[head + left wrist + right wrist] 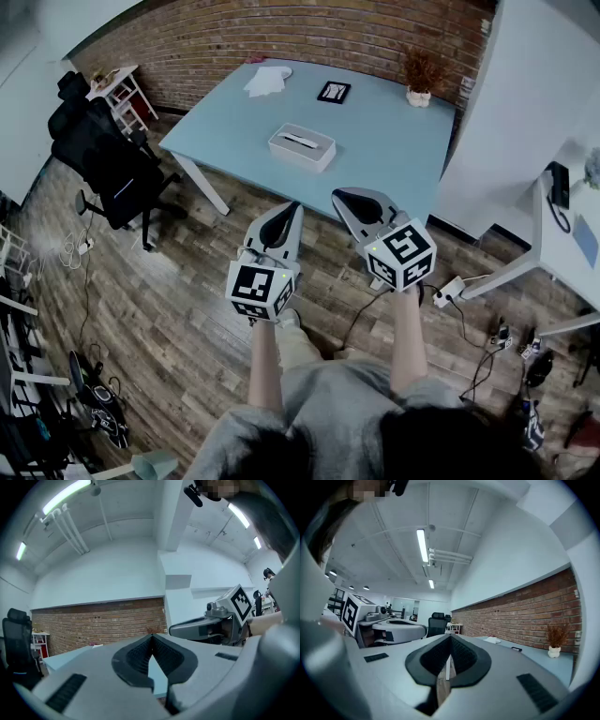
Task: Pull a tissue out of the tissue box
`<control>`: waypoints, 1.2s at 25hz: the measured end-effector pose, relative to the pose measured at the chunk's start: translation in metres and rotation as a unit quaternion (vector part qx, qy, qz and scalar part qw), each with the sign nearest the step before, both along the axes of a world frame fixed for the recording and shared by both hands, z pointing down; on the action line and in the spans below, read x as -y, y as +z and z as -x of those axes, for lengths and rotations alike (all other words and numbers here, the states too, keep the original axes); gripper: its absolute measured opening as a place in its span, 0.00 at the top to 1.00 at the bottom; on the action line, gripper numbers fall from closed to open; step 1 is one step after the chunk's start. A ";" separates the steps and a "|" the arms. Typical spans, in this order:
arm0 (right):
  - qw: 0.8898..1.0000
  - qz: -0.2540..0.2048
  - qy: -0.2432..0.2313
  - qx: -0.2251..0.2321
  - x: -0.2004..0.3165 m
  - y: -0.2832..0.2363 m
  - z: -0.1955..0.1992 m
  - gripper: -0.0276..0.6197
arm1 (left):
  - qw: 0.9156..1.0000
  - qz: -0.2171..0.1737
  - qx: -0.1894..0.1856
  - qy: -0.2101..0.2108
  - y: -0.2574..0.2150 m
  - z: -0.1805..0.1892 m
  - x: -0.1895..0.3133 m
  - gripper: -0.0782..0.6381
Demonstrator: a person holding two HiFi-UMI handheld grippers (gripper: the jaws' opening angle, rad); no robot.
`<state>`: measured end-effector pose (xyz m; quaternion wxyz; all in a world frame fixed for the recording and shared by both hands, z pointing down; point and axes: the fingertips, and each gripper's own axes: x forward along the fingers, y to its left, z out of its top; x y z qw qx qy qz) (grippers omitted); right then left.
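A white tissue box point(302, 147) sits near the middle of the light blue table point(384, 141), a tissue showing in its top slot. Both grippers hover level over the wooden floor, short of the table's near edge and apart from the box. My left gripper point(294, 207) is shut with nothing in it; its jaws meet at the tip in the left gripper view point(151, 638). My right gripper point(338, 196) is also shut and empty, its jaws closed in the right gripper view point(450, 638). The box is hidden in both gripper views.
On the far side of the table lie a crumpled white tissue point(267, 81), a small black frame point(334, 91) and a potted dry plant point(419, 82). A black office chair point(105, 155) stands to the left. A white pillar point(525, 112) and a white desk point(562, 239) stand to the right.
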<state>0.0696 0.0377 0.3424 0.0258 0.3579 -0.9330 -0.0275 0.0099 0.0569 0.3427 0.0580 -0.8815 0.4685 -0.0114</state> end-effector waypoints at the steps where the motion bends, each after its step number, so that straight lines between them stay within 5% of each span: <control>1: 1.000 0.001 0.000 0.000 -0.001 0.000 -0.001 0.96 | 1.000 0.001 -0.001 0.001 0.000 -0.001 -0.001 0.89; 20: 1.000 0.022 -0.015 0.004 0.006 0.014 -0.015 0.96 | 1.000 0.022 -0.010 -0.009 0.013 -0.015 0.004 0.89; 30: 0.999 0.046 -0.016 0.005 0.036 0.024 0.004 0.96 | 0.999 0.047 -0.018 -0.020 0.022 0.006 0.028 0.89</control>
